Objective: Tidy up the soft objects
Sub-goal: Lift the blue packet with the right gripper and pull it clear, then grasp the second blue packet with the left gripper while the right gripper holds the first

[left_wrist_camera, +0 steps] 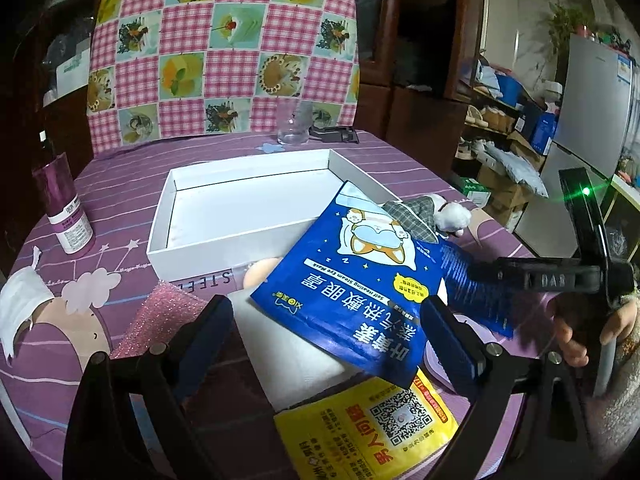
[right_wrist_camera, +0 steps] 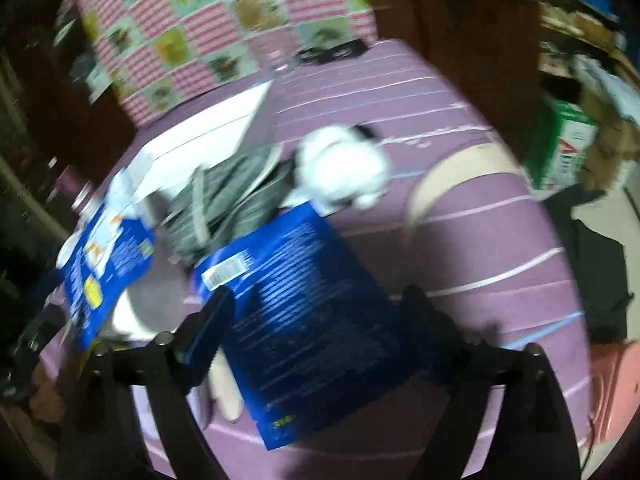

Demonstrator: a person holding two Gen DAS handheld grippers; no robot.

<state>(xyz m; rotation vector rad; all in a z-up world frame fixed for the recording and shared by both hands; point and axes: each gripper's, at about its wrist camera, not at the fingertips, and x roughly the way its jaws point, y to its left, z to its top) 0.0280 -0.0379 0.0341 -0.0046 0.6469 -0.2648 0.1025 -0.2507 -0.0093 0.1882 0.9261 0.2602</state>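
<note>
Left tool (left_wrist_camera: 326, 344): jaws spread wide, pinching nothing, above a white folded pad (left_wrist_camera: 288, 354) and a yellow QR-code packet (left_wrist_camera: 368, 428) at the near bench edge. Pink glitter sponge (left_wrist_camera: 160, 312) just left of the pad.

Right tool (right_wrist_camera: 316, 320): jaws spread, no pad pressing on anything; a second blue packet (right_wrist_camera: 304, 304), back face up, lay flat on the bench between them. This view was blurred.

Blue eye-mask packet (left_wrist_camera: 360, 280): tilted, its far corner propped on the near right rim of the white box (left_wrist_camera: 240, 208), its near corner over the pad and the yellow packet.

Plush toy (left_wrist_camera: 436, 216) in grey plaid: just right of the box, touching the second packet's far edge.

White box: shallow, open-topped, nothing inside; free purple bench cloth (left_wrist_camera: 120, 192) to its left and behind.

Purple bottle (left_wrist_camera: 66, 208): upright near the left bench edge, well apart from the box.

Clear glass (left_wrist_camera: 294, 124): at the far edge, before a checked cushion (left_wrist_camera: 224, 40).
</note>
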